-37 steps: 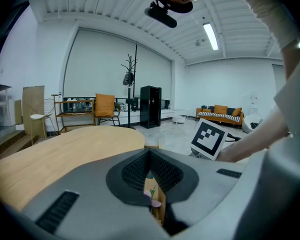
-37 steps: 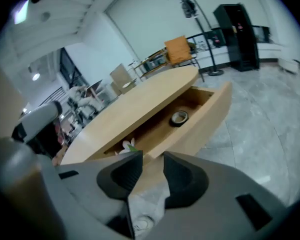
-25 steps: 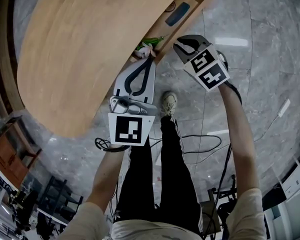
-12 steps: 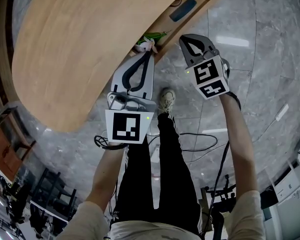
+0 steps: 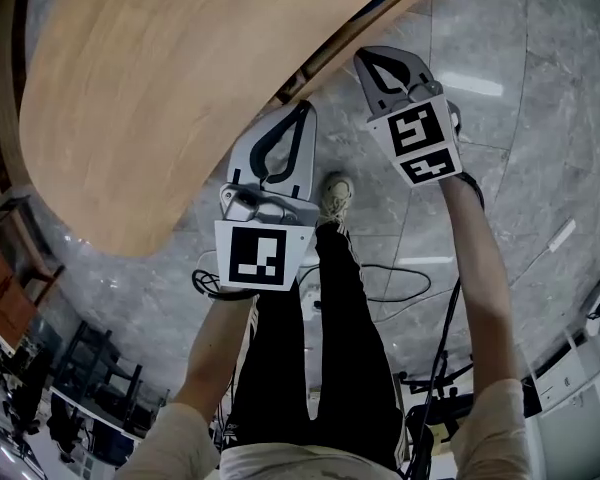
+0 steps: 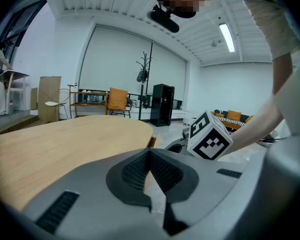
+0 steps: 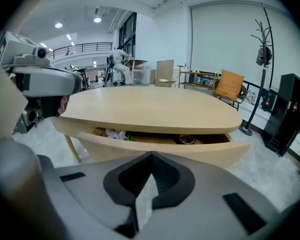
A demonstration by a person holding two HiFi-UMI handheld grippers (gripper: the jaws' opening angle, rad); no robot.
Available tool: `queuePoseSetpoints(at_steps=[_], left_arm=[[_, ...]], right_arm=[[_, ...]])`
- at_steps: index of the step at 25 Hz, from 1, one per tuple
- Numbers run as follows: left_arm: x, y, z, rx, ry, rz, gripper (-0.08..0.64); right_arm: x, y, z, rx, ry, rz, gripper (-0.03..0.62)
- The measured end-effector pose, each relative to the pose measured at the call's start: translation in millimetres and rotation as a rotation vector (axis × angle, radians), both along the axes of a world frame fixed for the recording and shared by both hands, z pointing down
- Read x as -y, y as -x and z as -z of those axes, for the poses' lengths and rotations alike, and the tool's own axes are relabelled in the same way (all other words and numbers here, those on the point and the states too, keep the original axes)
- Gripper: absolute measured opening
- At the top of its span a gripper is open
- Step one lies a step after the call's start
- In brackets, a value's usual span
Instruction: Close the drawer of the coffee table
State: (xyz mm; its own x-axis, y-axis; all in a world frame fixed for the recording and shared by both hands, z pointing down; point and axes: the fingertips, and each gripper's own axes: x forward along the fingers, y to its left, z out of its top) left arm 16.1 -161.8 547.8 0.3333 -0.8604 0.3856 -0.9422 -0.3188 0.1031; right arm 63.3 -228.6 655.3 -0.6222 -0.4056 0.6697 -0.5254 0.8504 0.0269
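Drawer [image 7: 155, 146] stands partly open under the surface [image 7: 150, 106]. Its long axis runs left to right in the right gripper view, front facing the right tongs [image 7: 151, 158]. Right tongs and left tongs [image 6: 150, 153] are closed, empty.

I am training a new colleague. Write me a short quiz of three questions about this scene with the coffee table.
1. True or false: the drawer is fully closed.
2. The jaws of the right tool are: A) wide apart; B) together, with nothing between them; C) clamped on the drawer front.
3. Which tool's camera looks straight at the drawer front?
Key: 1 false; 2 B; 3 the right tool's.
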Motion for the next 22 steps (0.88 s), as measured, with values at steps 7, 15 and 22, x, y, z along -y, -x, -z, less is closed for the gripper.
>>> queuePoseSetpoints(at_steps=[7,15,22], left_arm=[[8,30,-1,0.015,-0.014,0.057,0.008],[23,42,-7,-0.030,-0.078,0.124,0.008],[32,37,-8,-0.037,-0.092,0.102,0.008]], right_arm=[[23,35,-3,0.159,-0.005,-0.033,0.006],[36,51,-12,0.278,-0.058,-0.017,0.006],[41,53,-14,0.293,-0.068,-0.018,0.006]])
